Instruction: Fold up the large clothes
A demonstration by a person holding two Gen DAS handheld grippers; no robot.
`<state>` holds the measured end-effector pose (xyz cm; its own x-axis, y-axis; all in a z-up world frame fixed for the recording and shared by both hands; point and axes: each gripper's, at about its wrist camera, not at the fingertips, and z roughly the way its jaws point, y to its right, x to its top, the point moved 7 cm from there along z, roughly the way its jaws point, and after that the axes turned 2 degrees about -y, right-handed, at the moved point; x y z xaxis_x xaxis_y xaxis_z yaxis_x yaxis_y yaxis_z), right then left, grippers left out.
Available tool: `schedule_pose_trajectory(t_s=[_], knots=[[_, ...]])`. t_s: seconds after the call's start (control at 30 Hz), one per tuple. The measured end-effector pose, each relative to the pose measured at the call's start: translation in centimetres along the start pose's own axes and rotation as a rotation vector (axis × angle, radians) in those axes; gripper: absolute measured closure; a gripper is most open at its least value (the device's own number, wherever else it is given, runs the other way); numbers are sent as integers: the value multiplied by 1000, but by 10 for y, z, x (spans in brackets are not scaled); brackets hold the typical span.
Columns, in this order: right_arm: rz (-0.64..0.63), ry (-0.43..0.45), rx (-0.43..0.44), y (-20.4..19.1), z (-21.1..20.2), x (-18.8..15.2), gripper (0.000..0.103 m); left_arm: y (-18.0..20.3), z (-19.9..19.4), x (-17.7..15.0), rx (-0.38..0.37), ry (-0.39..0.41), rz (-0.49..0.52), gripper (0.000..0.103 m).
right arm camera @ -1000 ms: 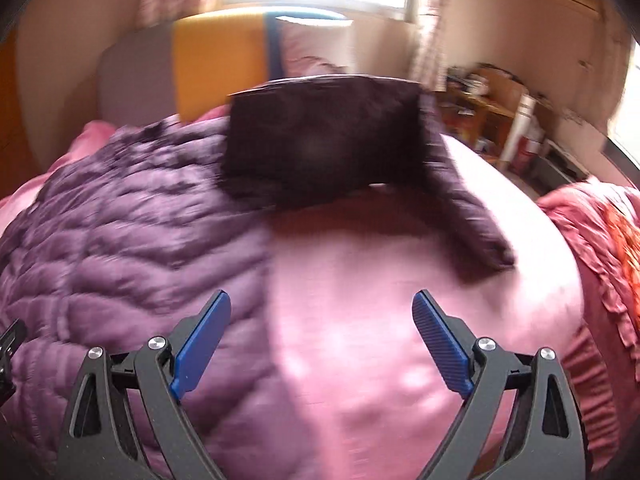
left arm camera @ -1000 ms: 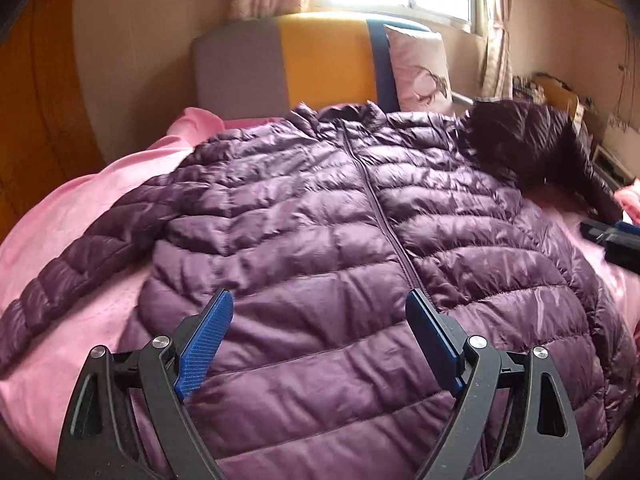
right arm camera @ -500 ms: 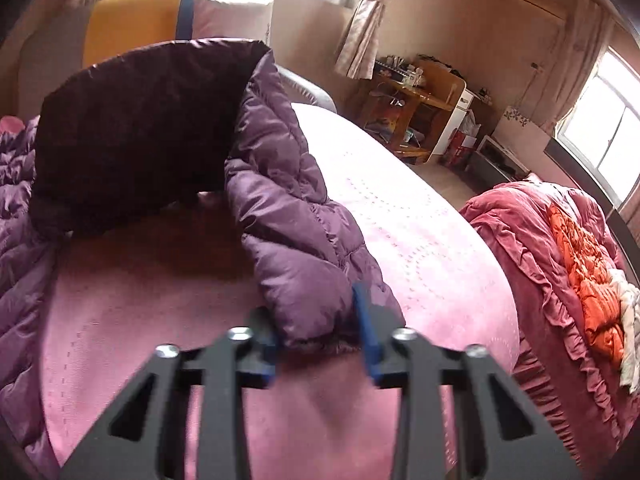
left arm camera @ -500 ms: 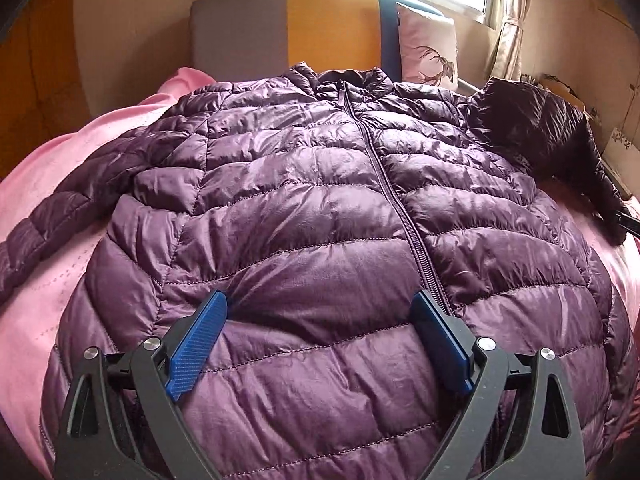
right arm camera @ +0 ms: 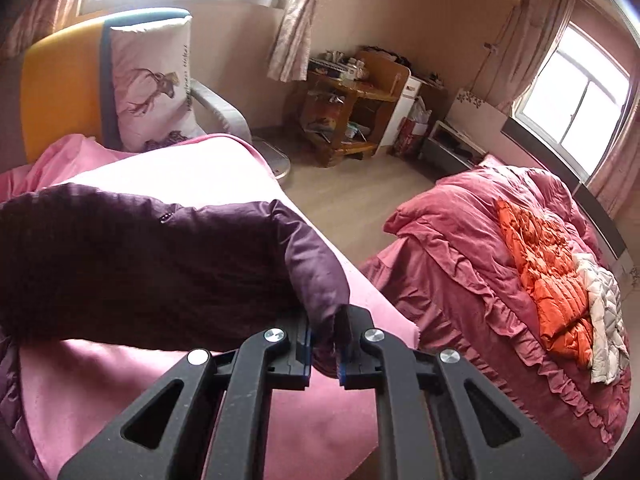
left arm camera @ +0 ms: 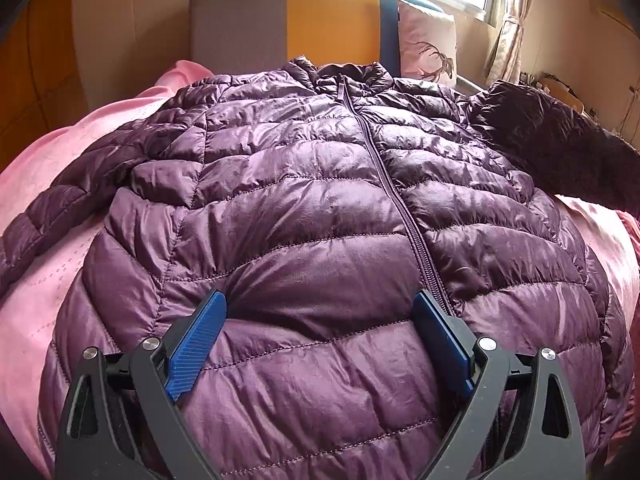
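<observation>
A purple quilted puffer jacket [left arm camera: 320, 208] lies front up, zipped, on the pink bed sheet [left arm camera: 52, 184]. My left gripper [left arm camera: 320, 320] is open, its blue pads resting on the jacket's lower front, one either side of the zip's left panel. The jacket's right sleeve [left arm camera: 552, 140] is lifted off the sheet. In the right wrist view my right gripper [right arm camera: 325, 344] is shut on the cuff end of that sleeve [right arm camera: 160, 256], which hangs stretched to the left above the sheet [right arm camera: 160, 160]. The left sleeve [left arm camera: 48, 216] lies flat at the left.
A grey, orange and blue headboard [left arm camera: 304, 28] and a deer-print pillow [right arm camera: 152, 80] stand at the bed's head. A second bed [right arm camera: 460, 264] with a red cover, an orange jacket [right arm camera: 544, 264] and a white one stands to the right, across a strip of floor. A wooden shelf [right arm camera: 352, 104] lies beyond.
My right gripper went from open over the sheet to shut on the sleeve's cuff, then swung right and up, lifting the sleeve. My left gripper settled lower onto the jacket's front and stayed open.
</observation>
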<state>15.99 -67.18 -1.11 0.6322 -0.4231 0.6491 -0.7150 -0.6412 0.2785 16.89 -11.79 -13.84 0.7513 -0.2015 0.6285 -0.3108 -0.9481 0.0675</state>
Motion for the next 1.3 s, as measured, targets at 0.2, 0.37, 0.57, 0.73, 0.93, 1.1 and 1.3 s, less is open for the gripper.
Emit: schedule_pose_trajectory(t_s=[0.2, 0.37, 0.57, 0.73, 0.93, 1.1, 1.3], knots=[[19, -149, -53, -13, 55, 4, 88, -7, -12, 5, -54, -46, -17, 10], [171, -113, 3, -14, 59, 3, 36, -26, -26, 21, -56, -22, -45, 10], [375, -197, 424, -59, 41, -49, 37, -52, -28, 47, 15, 45, -61, 10], [588, -259, 547, -87, 73, -69, 43, -73, -14, 56, 72, 48, -83, 10], [750, -253, 525, -57, 99, -50, 94, -90, 1, 46, 111, 29, -111, 10], [584, -175, 403, -48, 55, -63, 99, -102, 12, 27, 94, -10, -193, 10], [523, -186, 253, -34, 39, -113, 99, -100, 15, 20, 106, -16, -175, 10]])
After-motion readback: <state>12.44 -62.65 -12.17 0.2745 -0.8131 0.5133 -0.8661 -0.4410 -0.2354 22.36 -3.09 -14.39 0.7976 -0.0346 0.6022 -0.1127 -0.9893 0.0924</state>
